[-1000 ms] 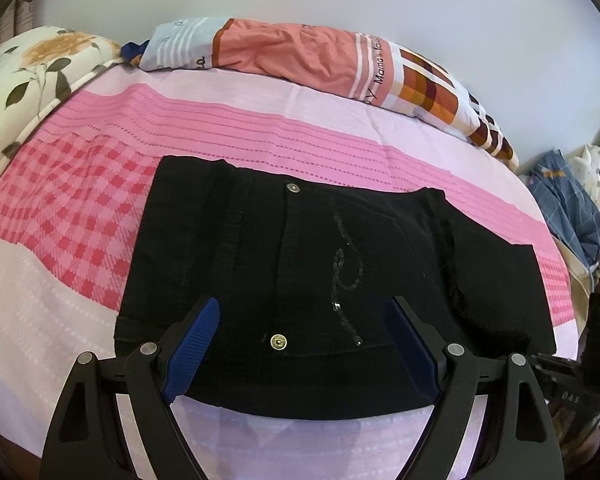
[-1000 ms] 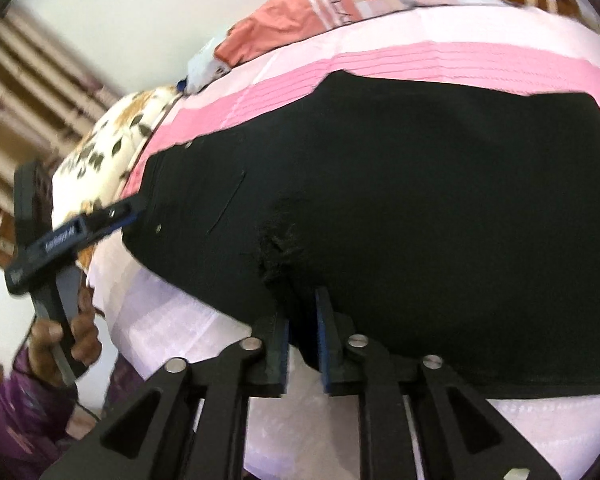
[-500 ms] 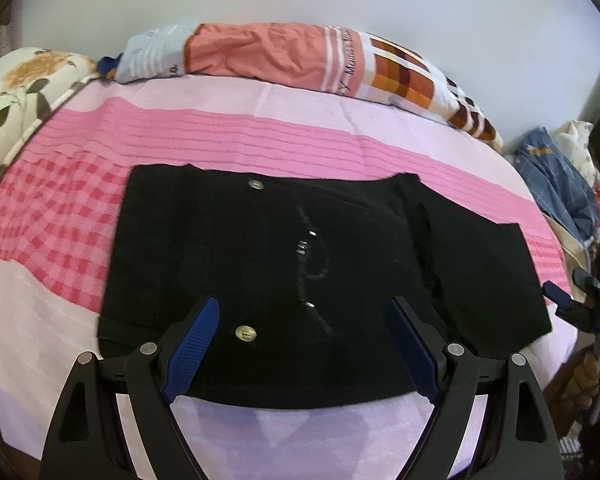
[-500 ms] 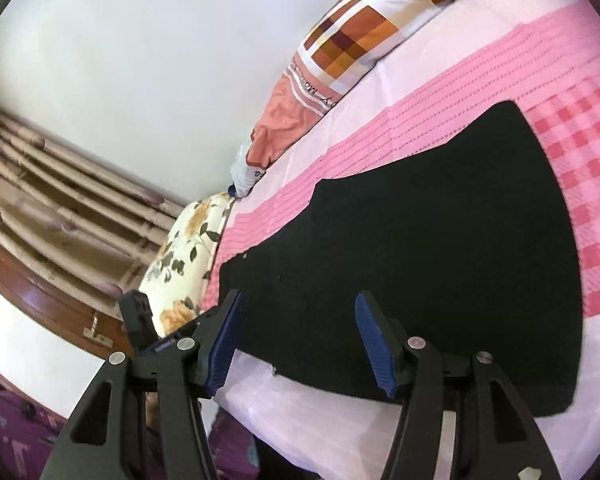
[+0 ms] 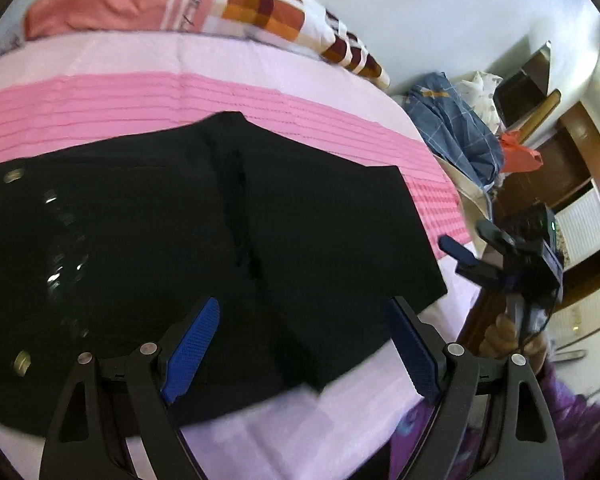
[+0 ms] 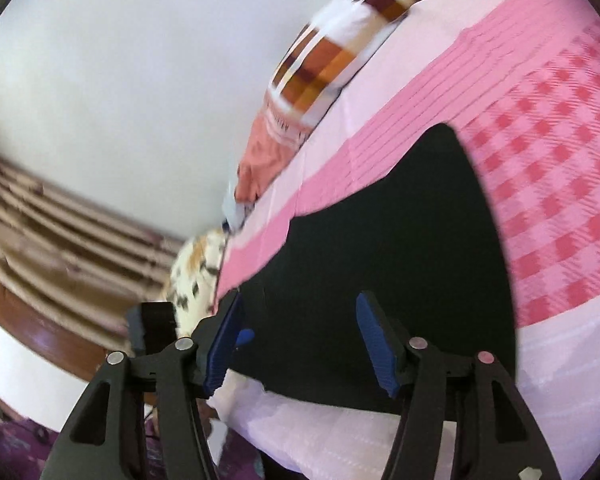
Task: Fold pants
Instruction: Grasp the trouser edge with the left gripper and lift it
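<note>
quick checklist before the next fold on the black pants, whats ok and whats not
1. Left gripper open, nothing between its pads: ok.
2. Right gripper jaws opening, free of cloth: ok.
3. Black pants lying flat on the pink bedsheet: ok.
4. Pants already folded over once, frayed hem on top: ok.
5. Edges lined up squarely: cannot tell, blurred.
6. Striped pillow apart from the pants: ok.

The right tool (image 6: 300,340), jaws opening and empty, hovers over black pants (image 6: 400,248).
</note>
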### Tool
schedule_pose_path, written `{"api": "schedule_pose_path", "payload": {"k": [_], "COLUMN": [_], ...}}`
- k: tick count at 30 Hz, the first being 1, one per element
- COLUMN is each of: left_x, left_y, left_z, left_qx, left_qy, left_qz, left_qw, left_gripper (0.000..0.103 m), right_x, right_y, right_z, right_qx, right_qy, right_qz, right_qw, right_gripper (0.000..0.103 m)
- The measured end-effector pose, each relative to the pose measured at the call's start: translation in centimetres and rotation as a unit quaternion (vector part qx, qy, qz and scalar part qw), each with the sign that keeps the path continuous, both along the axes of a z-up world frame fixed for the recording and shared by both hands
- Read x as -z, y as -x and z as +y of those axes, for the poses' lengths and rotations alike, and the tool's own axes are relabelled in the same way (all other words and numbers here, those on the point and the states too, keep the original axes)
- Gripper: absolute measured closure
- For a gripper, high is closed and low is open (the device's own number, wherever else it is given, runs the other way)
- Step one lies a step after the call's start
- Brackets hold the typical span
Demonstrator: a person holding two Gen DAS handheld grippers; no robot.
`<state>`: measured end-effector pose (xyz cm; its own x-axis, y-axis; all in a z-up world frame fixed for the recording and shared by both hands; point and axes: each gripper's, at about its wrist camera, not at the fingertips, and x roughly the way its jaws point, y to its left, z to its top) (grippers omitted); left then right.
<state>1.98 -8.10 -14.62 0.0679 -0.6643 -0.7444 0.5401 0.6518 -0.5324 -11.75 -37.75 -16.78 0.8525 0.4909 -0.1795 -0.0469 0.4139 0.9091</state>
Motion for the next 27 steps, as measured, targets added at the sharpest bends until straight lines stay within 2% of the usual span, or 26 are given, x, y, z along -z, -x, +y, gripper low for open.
{"api": "schedule_pose_path", "payload": {"k": [2, 3, 6, 10, 12, 13, 14, 16, 20, 23, 25, 27], "left_x": [0.3, 0.3, 0.4, 1.5, 1.8, 2.0, 2.0, 2.1, 2.8, 2.9, 2.6, 2.2], "left_y": [-1.4, -2.1, -4.0, -5.5, -5.7, -5.8, -5.8, -5.5, -5.5, -6.2, -6.1, -6.2], "left_z": [-1.2, -1.7, -3.5, -5.5, -6.5, -7.1, -7.5, -8.1, -8.9, -8.2, -7.9, -7.2], "left_qx": [0.001, 0.007, 0.012, 0.031, 0.044, 0.046, 0.052, 0.062, 0.064, 0.057, 0.048, 0.035], "left_qy": [-0.011, -0.004, -0.008, -0.021, -0.036, -0.048, -0.052, -0.068, -0.087, -0.059, -0.082, -0.082], "left_qz": [0.005, 0.011, 0.007, 0.014, -0.010, -0.023, -0.031, -0.050, -0.064, -0.040, -0.059, -0.058], "left_qw": [0.9999, 0.9999, 0.9999, 0.9992, 0.9984, 0.9975, 0.9968, 0.9945, 0.9920, 0.9959, 0.9937, 0.9944], "left_gripper": [0.018, 0.018, 0.018, 0.021, 0.030, 0.041, 0.064, 0.094, 0.095, 0.095, 0.094, 0.084], "right_x": [0.6, 0.9, 1.4, 1.3, 1.5, 1.5, 1.5, 1.7, 2.2, 2.3, 2.3, 2.3], "right_y": [-0.2, -0.3, -0.8, -1.1, -1.3, -1.4, -1.3, -1.3, -1.3, -1.3, -1.2, -1.2], "right_z": [-0.4, -0.4, -0.2, 0.3, 0.4, 0.4, 0.5, 0.4, 0.2, 0.0, 0.0, 0.0], "right_qx": [0.003, 0.001, -0.008, -0.015, -0.016, -0.016, -0.016, -0.015, -0.013, -0.013, -0.013, -0.013], "right_qy": [-0.021, -0.029, -0.036, -0.044, -0.049, -0.050, -0.050, -0.055, -0.071, -0.075, -0.078, -0.081], "right_qz": [0.004, 0.008, 0.015, 0.012, 0.014, 0.015, 0.015, 0.016, 0.018, 0.017, 0.016, 0.016], "right_qw": [1.000, 1.000, 0.999, 0.999, 0.999, 0.999, 0.999, 0.998, 0.997, 0.997, 0.997, 0.996], "right_gripper": [0.043, 0.043, 0.043, 0.036, 0.035, 0.035, 0.035, 0.035, 0.033, 0.033, 0.032, 0.031]}}
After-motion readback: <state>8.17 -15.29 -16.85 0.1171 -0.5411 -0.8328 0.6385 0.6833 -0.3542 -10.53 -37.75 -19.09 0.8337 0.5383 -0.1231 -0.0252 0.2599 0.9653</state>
